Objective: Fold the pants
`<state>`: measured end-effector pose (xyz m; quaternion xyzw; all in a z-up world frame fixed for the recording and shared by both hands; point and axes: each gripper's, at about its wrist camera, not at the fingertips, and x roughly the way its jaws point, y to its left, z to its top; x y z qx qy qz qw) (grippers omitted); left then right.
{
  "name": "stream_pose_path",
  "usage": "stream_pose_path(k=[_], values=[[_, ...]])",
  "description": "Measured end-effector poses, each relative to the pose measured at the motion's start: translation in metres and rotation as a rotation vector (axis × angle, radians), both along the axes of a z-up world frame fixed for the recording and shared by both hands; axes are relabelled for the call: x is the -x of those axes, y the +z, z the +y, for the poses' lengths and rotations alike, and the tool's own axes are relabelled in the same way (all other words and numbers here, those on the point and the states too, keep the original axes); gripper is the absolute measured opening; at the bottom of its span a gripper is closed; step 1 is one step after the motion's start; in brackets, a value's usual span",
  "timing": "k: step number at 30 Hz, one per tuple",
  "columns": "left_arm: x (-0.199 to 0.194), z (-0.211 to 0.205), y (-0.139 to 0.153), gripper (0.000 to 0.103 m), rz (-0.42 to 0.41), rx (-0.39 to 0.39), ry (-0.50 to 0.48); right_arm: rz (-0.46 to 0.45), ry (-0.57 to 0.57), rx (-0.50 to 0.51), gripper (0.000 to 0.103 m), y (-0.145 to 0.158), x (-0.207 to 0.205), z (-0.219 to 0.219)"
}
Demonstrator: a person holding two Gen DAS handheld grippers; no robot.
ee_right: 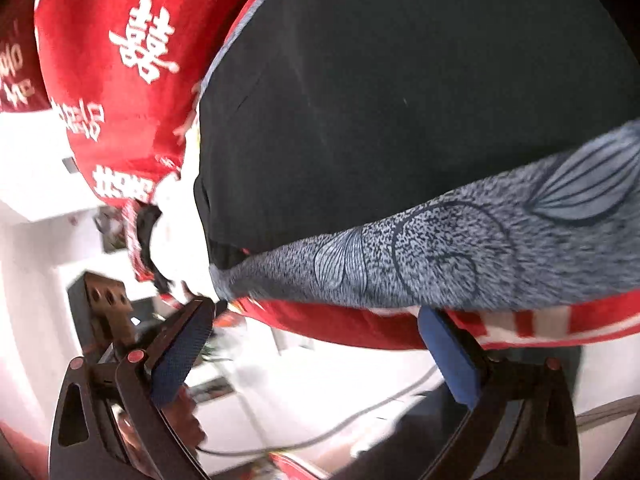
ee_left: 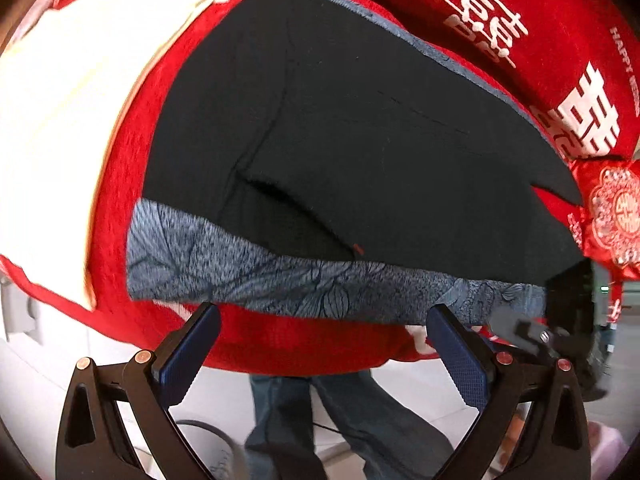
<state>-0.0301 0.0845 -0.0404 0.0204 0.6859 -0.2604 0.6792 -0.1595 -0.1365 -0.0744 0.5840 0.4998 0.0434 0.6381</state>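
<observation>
Dark navy pants (ee_left: pixel 360 128) lying flat on a red blanket (ee_left: pixel 304 344), with a blue-grey leaf-print waistband (ee_left: pixel 304 280) along the near edge, one layer lifted slightly.

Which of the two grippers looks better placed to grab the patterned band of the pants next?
Probably the right gripper: the patterned band lies nearly at its open fingertips. The left gripper, also open, sits slightly farther back.

We see a red bedspread (ee_left: pixel 132 152) printed with white characters, a pale floor (ee_left: pixel 408 380) below, brightly lit.
</observation>
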Motion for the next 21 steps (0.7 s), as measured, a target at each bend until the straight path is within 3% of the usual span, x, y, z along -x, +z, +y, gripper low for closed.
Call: stream_pose_path(k=[4,9,11,12,13,15,21], values=[[0.004,0.006,-0.003,0.103,0.011,0.007,0.015,-0.017,-0.05,-0.082,0.101,-0.015,0.005,0.006],[0.005,0.009,-0.006,0.103,0.022,0.015,0.021,-0.032,-0.103,-0.098,0.1,-0.019,0.002,0.007],[0.004,0.013,-0.008,0.103,0.023,0.019,0.03,-0.038,-0.158,-0.132,0.091,-0.019,-0.006,0.001],[0.005,0.012,-0.008,0.103,0.026,0.023,0.036,-0.026,-0.173,-0.14,0.077,-0.022,-0.008,-0.001],[0.005,0.013,-0.009,0.103,0.033,0.027,0.045,-0.004,-0.178,-0.166,0.05,-0.026,-0.011,-0.003],[0.005,0.016,-0.01,0.103,0.055,0.04,0.07,-0.005,-0.176,-0.194,0.021,-0.025,-0.014,-0.003],[0.0,0.013,-0.003,0.103,0.122,0.175,0.171,-0.151,-0.1,-0.186,0.017,0.03,-0.018,-0.005]])
